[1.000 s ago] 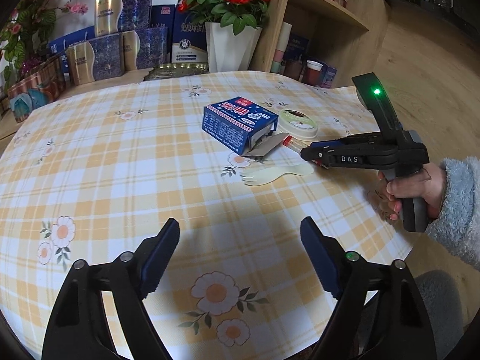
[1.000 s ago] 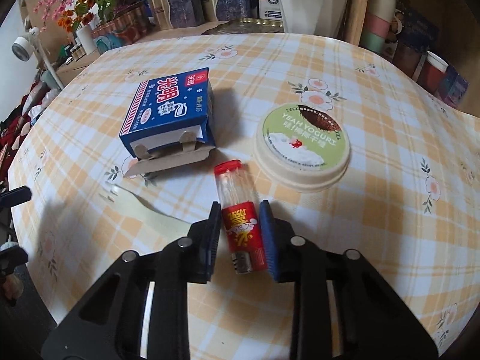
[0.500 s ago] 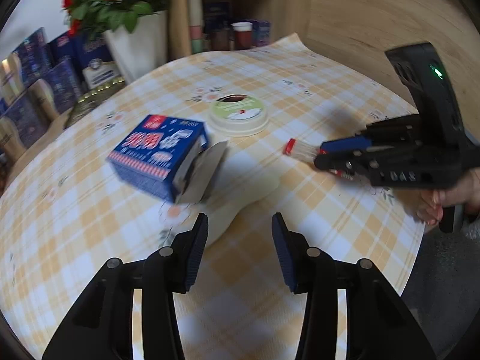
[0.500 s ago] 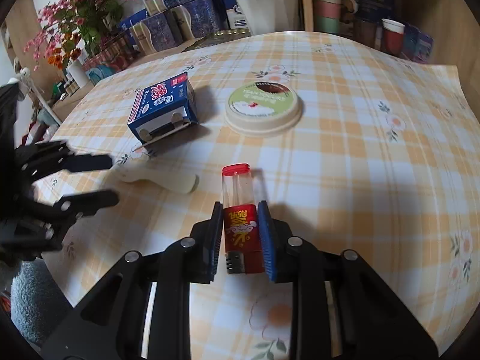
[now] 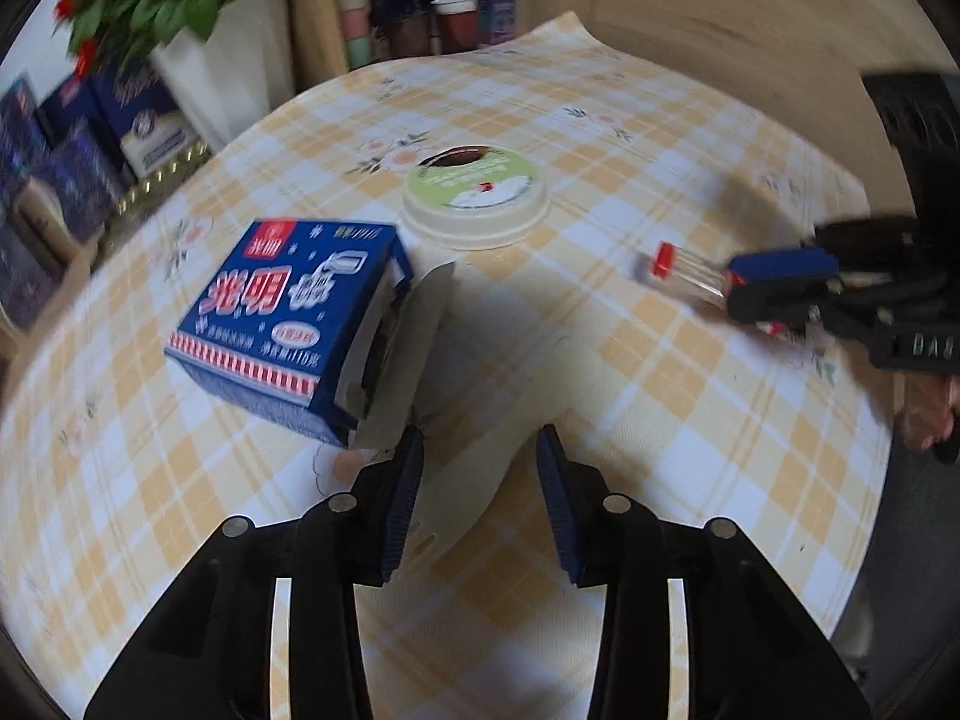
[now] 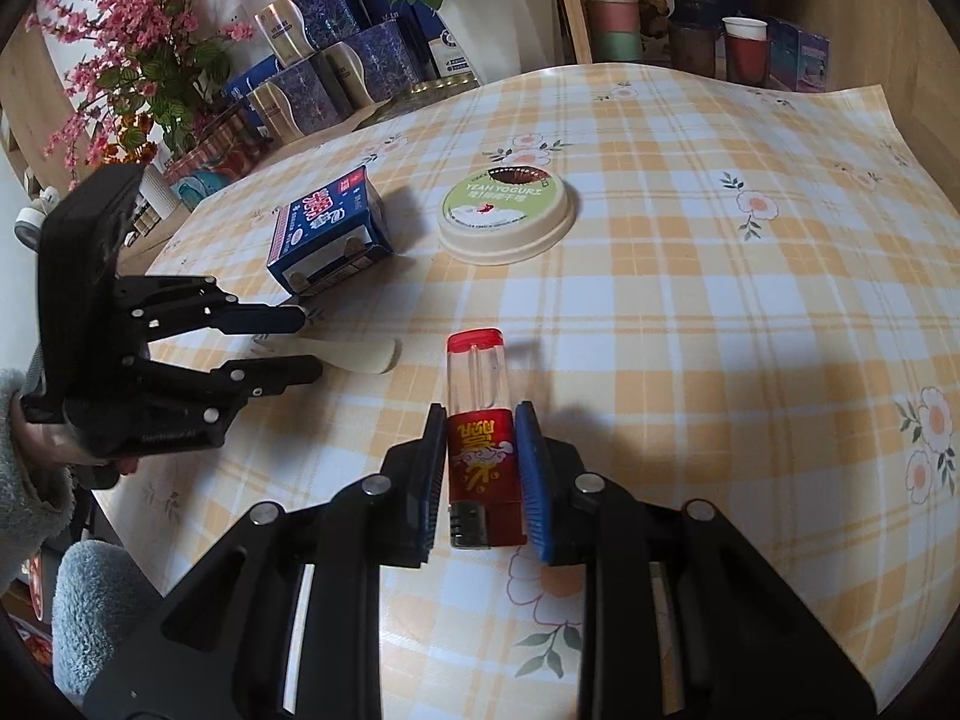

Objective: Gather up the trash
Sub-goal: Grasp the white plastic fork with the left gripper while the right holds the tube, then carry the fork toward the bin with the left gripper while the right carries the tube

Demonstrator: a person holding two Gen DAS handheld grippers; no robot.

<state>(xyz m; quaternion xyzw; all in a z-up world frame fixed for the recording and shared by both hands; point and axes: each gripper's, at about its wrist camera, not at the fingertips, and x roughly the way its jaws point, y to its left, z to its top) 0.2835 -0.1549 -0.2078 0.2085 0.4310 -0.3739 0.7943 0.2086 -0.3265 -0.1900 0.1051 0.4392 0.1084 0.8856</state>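
My right gripper is shut on a red lighter with a clear upper half, held just above the checked tablecloth; it also shows in the left wrist view. My left gripper is open, its jaws either side of a cream plastic spoon lying flat; the right wrist view shows the spoon between those fingers. A blue carton with an open flap lies just left of the spoon. A green yogurt lid lies behind.
The round table has its edge near both hands. Gift boxes, a white flower pot and a wooden shelf with cups stand behind the table.
My left gripper has moved forward and narrowed around the spoon. My right gripper has drawn back toward the table's edge with the lighter in it.
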